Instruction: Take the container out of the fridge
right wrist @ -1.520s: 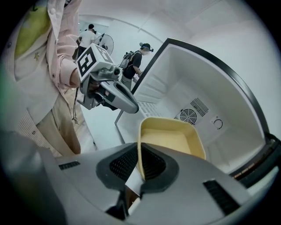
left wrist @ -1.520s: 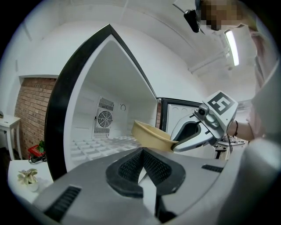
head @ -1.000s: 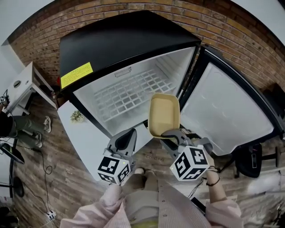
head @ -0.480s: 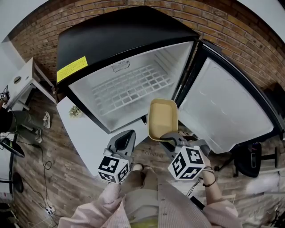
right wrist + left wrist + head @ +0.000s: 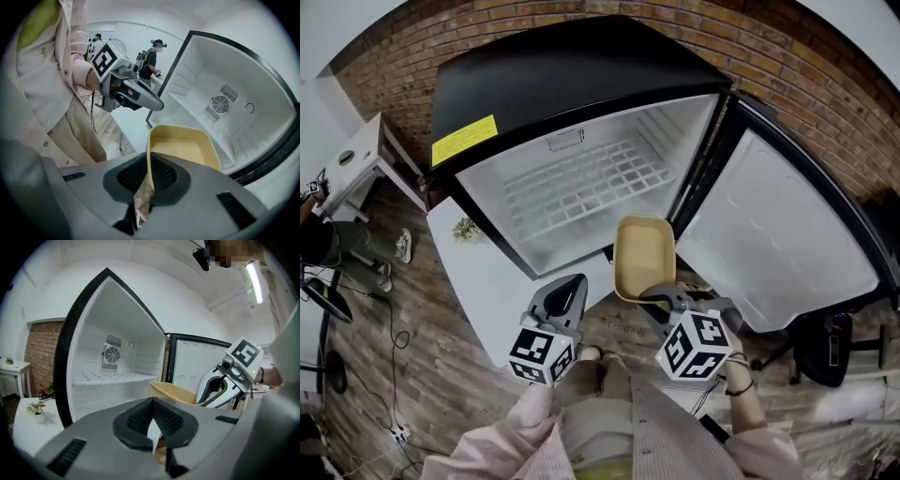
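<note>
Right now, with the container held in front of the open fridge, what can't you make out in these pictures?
- Yellow label on top of the fridge, head view: print too small to read.
- Container underside: no view shows it; its own walls hide it.
- Two people in the background, right gripper view: too small to tell what they are doing.

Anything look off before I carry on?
Nothing stands out. The shallow rectangular tan container is empty, open side up, pinched by one wall in the right tool, outside the black fridge, whose door stands open. No spill or damage shows.
</note>
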### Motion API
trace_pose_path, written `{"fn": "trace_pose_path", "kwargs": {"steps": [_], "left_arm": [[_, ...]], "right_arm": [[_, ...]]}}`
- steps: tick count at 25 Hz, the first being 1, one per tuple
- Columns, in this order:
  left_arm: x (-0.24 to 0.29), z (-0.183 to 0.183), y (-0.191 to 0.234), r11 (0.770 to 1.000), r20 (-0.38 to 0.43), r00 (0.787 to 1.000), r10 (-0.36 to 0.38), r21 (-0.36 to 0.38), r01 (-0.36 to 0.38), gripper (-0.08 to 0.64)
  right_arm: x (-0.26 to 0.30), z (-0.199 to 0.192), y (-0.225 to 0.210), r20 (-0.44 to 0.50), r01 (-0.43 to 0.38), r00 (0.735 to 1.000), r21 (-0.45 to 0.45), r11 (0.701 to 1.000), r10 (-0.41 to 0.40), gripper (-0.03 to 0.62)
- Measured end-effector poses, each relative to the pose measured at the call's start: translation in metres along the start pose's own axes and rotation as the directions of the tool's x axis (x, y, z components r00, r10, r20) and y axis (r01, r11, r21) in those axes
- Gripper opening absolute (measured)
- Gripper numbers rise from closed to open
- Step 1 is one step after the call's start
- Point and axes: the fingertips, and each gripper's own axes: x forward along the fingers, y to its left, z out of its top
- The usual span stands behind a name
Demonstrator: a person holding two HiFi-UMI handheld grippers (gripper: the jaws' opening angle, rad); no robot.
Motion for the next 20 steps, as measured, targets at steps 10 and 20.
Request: {"fn": "trace_pose_path", "kwargs": {"steps": [10, 20], "left_arm": [[-0.0011, 0.006, 0.006, 1.0, 0.016, 0.999, 0.028, 0.013, -0.029, -0.008], [0.0004, 0.0083, 0.0069, 0.999, 0.018, 0.999, 0.034, 0.021, -0.035, -0.008]], "right_arm": [[0.0017, -0.0011, -0.0021, 0.009, -0.005, 1.0, 0.0, 1.0, 0.005, 0.021], [0.0029, -0.0017, -0.0035, 0.026, -0.013, 1.0, 0.024, 1.0, 0.012, 0.021]]}}
